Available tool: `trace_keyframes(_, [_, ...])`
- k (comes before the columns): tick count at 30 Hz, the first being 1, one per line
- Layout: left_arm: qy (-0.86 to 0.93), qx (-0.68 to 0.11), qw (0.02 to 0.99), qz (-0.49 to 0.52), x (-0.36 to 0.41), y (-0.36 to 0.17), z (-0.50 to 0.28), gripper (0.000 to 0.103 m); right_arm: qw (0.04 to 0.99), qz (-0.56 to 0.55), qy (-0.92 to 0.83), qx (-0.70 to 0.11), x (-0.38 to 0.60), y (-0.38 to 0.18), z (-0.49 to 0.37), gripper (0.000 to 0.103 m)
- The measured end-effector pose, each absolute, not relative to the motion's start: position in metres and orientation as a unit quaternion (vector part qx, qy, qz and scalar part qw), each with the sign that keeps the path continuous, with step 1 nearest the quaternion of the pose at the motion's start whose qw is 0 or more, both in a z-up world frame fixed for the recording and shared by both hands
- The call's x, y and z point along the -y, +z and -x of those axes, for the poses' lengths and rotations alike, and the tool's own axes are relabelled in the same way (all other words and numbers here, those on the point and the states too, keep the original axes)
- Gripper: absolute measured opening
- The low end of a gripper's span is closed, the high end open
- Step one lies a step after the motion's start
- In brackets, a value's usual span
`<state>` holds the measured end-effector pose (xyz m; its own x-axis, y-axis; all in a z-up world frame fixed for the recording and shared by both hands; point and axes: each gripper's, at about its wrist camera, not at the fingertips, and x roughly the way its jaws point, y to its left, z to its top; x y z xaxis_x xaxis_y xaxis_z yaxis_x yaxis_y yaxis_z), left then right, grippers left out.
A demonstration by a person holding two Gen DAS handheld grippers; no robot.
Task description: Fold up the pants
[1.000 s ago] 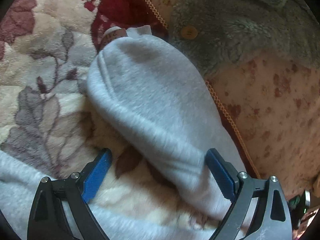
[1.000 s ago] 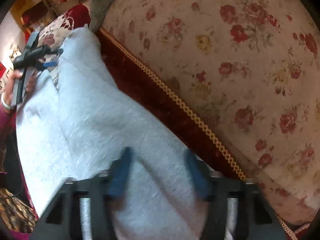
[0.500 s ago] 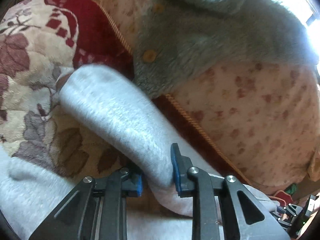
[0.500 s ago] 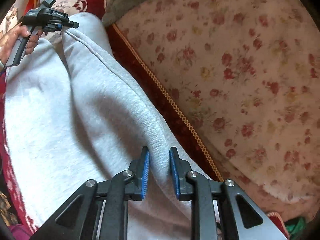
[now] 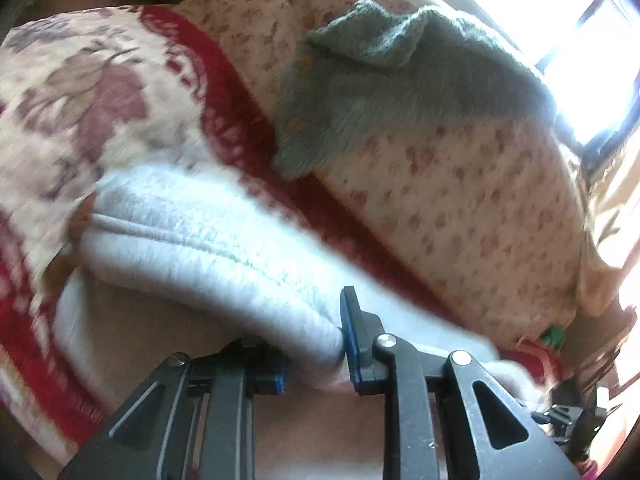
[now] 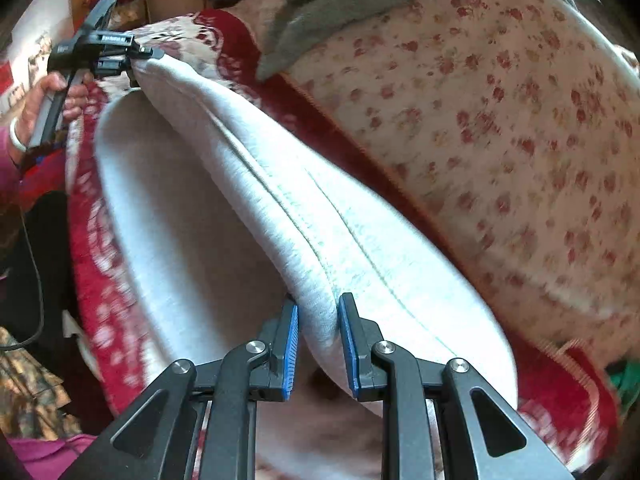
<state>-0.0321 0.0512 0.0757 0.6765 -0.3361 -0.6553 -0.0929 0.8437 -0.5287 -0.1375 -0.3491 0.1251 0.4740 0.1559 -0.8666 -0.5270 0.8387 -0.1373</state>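
Note:
Light grey sweatpants [image 6: 280, 200] are stretched between my two grippers, one leg lifted off the floral bed cover. My right gripper [image 6: 318, 340] is shut on a fold of the grey pants near one end. My left gripper [image 5: 312, 344] is shut on the pants [image 5: 208, 248] at the other end; it also shows in the right wrist view [image 6: 132, 54], held by a hand at the far left. The other leg of the pants [image 6: 168, 240] hangs lower, below the lifted edge.
A red and cream floral blanket [image 5: 80, 92] covers the bed. A cushion with small red flowers [image 6: 500, 140] stands behind the pants. A grey-green fleece garment [image 5: 400, 88] with buttons lies over the cushion. A bright window [image 5: 600, 60] is at the right.
Both grippers closed on the pants and have lifted the upper leg off the blanket. The fabric is now taut between them and higher than before.

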Motion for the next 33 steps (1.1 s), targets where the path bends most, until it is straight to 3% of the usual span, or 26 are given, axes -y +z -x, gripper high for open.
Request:
trace_keyframes(3, [-0.052, -0.418, 0.873, 0.245, -0.050, 0.049, 0.058, 0.022, 0.836, 0.151, 0.202, -0.487, 0.349, 0.094, 0.165, 0.026])
trace_keyframes(7, [-0.034, -0.419, 0.877, 0.231, -0.053, 0.030, 0.074, 0.038, 0.862, 0.000, 0.175, -0.475, 0.376, 0.081, 0.190, 0.030])
trace_keyframes(9, [-0.030, -0.408, 0.881, 0.237, -0.056, 0.031, 0.078, 0.051, 0.871, -0.075, 0.153, -0.461, 0.393, 0.079, 0.201, 0.046])
trace_keyframes(10, [-0.027, -0.403, 0.882, 0.242, -0.058, 0.032, 0.079, 0.065, 0.874, -0.117, 0.141, -0.450, 0.402, 0.079, 0.207, 0.067])
trace_keyframes(11, [-0.023, -0.398, 0.882, 0.250, -0.060, 0.033, 0.080, 0.071, 0.875, -0.152, 0.134, -0.440, 0.409, 0.078, 0.212, 0.081])
trace_keyframes(12, [-0.020, -0.392, 0.883, 0.257, -0.063, 0.034, 0.082, 0.076, 0.873, -0.186, 0.129, -0.432, 0.415, 0.077, 0.215, 0.085])
trace_keyframes(19, [-0.009, -0.397, 0.871, 0.290, -0.076, 0.033, 0.075, 0.082, 0.817, -0.421, 0.072, -0.386, 0.468, 0.055, 0.207, 0.093])
trace_keyframes(24, [0.009, -0.410, 0.867, 0.285, -0.077, 0.025, 0.068, 0.082, 0.781, -0.508, 0.038, -0.361, 0.493, 0.034, 0.199, 0.096])
trace_keyframes(25, [0.013, -0.408, 0.867, 0.285, -0.077, 0.024, 0.067, 0.082, 0.781, -0.513, 0.038, -0.354, 0.495, 0.032, 0.197, 0.092])
trace_keyframes(27, [0.013, -0.405, 0.869, 0.284, -0.075, 0.024, 0.063, 0.081, 0.782, -0.514, 0.029, -0.352, 0.498, 0.028, 0.194, 0.067])
trace_keyframes(28, [0.008, -0.401, 0.872, 0.281, -0.073, 0.026, 0.062, 0.065, 0.784, -0.510, 0.027, -0.352, 0.499, 0.028, 0.194, 0.047])
trace_keyframes(29, [0.004, -0.398, 0.876, 0.273, -0.071, 0.028, 0.062, 0.049, 0.788, -0.506, 0.028, -0.349, 0.502, 0.029, 0.196, 0.033])
trace_keyframes(30, [0.002, -0.402, 0.880, 0.254, -0.067, 0.031, 0.060, 0.026, 0.790, -0.506, 0.032, -0.345, 0.503, 0.030, 0.197, 0.029])
trace_keyframes(33, [-0.020, -0.392, 0.884, 0.255, -0.067, 0.038, 0.063, 0.018, 0.807, -0.489, 0.049, -0.326, 0.507, 0.050, 0.208, 0.020])
